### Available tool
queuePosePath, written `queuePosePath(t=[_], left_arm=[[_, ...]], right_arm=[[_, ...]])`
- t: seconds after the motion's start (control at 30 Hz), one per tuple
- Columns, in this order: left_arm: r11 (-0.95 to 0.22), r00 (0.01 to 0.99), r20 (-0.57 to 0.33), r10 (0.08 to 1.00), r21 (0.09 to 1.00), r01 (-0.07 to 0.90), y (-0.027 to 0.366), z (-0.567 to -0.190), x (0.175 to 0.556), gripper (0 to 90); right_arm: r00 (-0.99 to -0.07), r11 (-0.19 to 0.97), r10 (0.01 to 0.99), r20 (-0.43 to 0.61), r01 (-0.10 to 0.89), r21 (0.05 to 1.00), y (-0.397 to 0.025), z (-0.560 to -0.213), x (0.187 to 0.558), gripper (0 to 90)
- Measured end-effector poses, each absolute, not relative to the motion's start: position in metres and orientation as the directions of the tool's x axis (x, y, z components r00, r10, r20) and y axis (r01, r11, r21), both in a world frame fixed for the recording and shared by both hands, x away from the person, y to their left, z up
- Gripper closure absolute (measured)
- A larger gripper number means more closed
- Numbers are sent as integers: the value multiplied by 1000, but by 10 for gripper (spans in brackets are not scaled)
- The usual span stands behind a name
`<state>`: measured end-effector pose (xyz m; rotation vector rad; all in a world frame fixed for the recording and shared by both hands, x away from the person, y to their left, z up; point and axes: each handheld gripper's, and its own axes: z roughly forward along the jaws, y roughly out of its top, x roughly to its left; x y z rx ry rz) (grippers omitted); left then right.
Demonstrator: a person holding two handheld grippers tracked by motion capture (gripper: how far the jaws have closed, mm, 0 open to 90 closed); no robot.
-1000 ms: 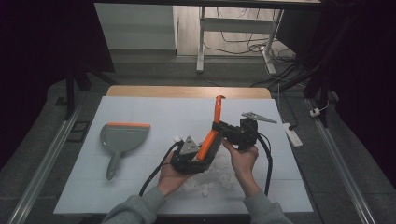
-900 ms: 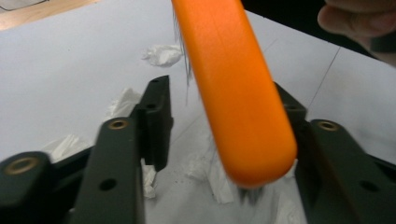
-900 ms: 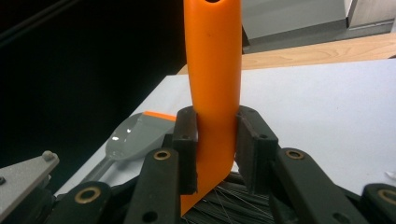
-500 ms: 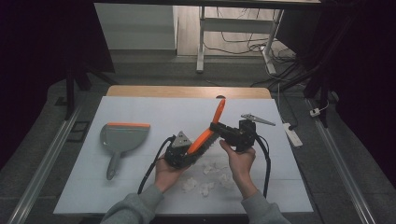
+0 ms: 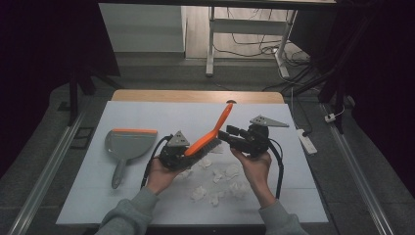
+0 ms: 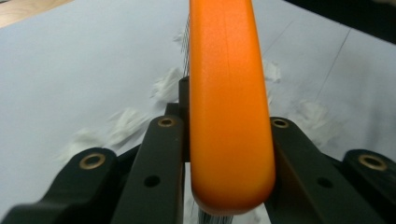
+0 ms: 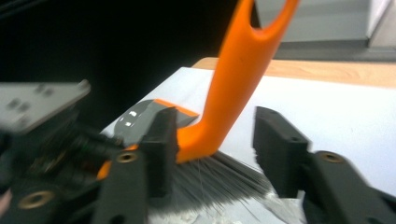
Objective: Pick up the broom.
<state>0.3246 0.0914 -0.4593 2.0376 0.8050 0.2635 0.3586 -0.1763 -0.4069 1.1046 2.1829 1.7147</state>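
The left gripper (image 5: 182,152) has its fingers (image 6: 159,163) clamped on the orange brush (image 5: 211,133), one finger pressed against each side of the wide orange back, as the left gripper view shows close up. From that grip the brush slants up and away over the bench (image 5: 147,115), its forked handle end rising well past the fingertips, while its dark bristles (image 7: 219,179) hang down below the orange back. The right gripper (image 5: 234,138) faces the left one across the brush; in the right gripper view its fingers (image 7: 275,149) stand spread apart, with the bristles and the lower bend of the brush lying in the gap between them, close to one finger and clear of the other, so they grip nothing. Each gripper is carried in one of the person's hands, which come in from the near edge. Scraps of white paper (image 5: 215,178) lie scattered on the bench just under and nearer than the two sets of fingers, some right below the bristles. A grey dustpan (image 5: 126,144) with an orange lip lies flat on the bench, well off to the outer side of the left fingers, apart from the scraps.
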Motion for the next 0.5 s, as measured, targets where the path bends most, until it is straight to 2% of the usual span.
queuePosePath(t=[0.2,0.5], left_arm=[[-446,790,-89,606,784,431,109,-452,323,767],[-535,825,-97,557,718,446,114,-453,326,767]], right_arm=[[-784,247,594,179,390,887,-182,-396,354,403],[-848,418,528,46,307,855,-185,-393,349,355]])
